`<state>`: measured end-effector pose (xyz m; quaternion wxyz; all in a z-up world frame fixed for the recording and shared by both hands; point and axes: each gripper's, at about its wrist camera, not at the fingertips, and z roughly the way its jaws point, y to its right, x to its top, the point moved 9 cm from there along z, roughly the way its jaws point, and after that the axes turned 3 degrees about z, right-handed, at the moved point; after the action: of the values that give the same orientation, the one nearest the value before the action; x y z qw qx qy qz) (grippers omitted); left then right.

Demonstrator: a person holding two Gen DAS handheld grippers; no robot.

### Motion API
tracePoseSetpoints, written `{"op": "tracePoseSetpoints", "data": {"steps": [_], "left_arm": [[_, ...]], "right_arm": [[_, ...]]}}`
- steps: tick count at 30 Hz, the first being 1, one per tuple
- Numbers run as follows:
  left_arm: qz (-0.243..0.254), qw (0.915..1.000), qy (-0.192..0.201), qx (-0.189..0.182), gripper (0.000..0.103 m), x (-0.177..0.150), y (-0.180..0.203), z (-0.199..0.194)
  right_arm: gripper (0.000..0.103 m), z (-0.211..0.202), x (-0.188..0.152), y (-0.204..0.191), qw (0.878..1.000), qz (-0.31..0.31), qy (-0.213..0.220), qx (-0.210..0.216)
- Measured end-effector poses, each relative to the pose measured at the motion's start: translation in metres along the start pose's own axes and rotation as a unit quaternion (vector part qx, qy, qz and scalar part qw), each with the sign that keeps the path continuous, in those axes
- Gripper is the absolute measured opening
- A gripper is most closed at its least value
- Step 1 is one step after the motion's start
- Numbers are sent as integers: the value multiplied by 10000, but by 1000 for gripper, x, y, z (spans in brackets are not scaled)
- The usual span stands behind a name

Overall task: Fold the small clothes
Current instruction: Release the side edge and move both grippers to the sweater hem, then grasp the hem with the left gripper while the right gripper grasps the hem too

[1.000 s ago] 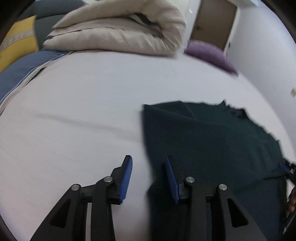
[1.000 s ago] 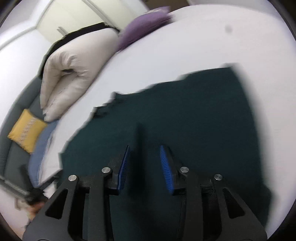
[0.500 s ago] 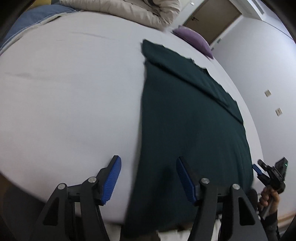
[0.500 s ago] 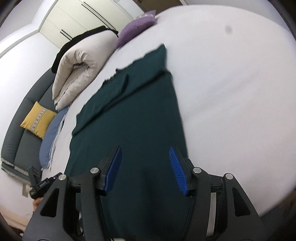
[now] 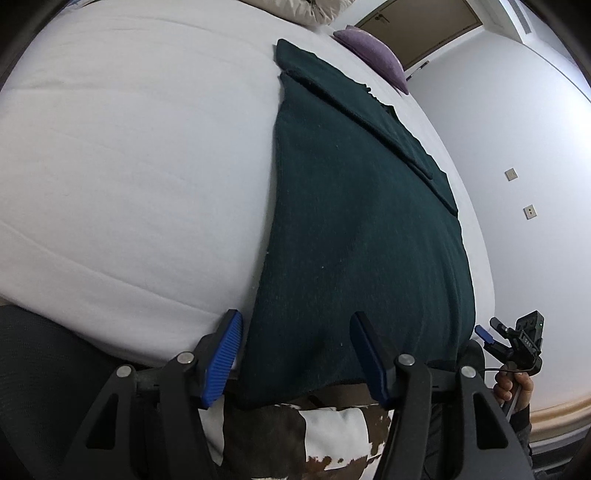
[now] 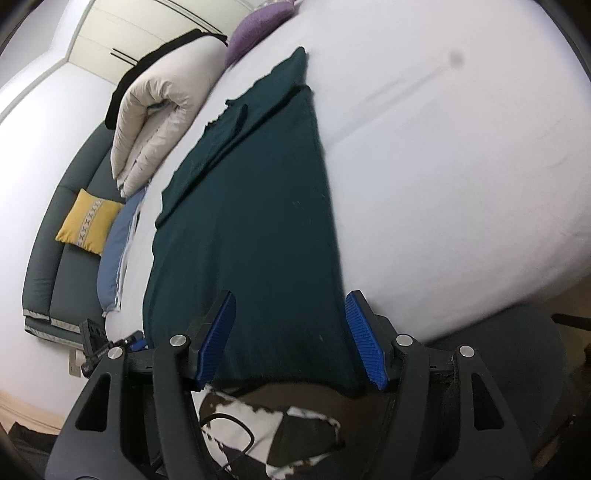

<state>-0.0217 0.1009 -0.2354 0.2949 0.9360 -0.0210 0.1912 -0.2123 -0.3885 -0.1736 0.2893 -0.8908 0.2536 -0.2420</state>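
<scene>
A dark green garment [image 5: 354, 221] lies flat on the white bed [image 5: 129, 166], its far part folded over into a band, its near hem hanging over the bed's front edge. It also shows in the right wrist view [image 6: 258, 221]. My left gripper [image 5: 295, 358] is open and empty, held back from the near left corner of the hem. My right gripper [image 6: 290, 339] is open and empty, held back from the near right corner. The right gripper also shows in the left wrist view [image 5: 495, 338].
A rolled beige duvet [image 6: 162, 110] and a purple pillow [image 6: 258, 26] lie at the far end of the bed. A grey sofa with a yellow cushion [image 6: 86, 221] stands to the left. A brown and white patterned cloth [image 5: 332, 435] is under the grippers.
Both grippers have pulled back from over the garment to beyond the bed's front edge and opened wider. The garment now lies stretched out flat.
</scene>
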Motion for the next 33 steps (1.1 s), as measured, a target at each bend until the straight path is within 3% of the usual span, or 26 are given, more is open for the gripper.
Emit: {"op": "tracePoseSetpoints", "data": {"steps": [3,5,8,11,18,25,30,33], "left_arm": [[61,9999,-106,45,46,-4,1,2],[87,9998,-164,68,29,-7,0,4],[124,9996,-220,118,16,-8,-2,7],[155,9995,-239,134,11,-8,-2,8],[244,9992,-297,145,11,-6,-3,10],[313,9989,-302,170,10,-6,-3,9],[270,9991,-277,144,9,-7,0,10],[281,9991,-256,161,9,-7,0,9]], "right_arm": [[61,2,-3,9,9994,131,-262,-177],[61,3,-6,14,9986,208,-391,-304],[60,11,0,13,9968,194,-540,-555],[60,20,-2,14,9940,75,-781,-763],[60,41,-14,13,9812,-312,-1632,-982],[59,46,-22,19,9817,-514,-1652,-801],[23,42,-27,29,9854,-309,-1546,-635],[13,37,-29,29,9887,-213,-1415,-451]]}}
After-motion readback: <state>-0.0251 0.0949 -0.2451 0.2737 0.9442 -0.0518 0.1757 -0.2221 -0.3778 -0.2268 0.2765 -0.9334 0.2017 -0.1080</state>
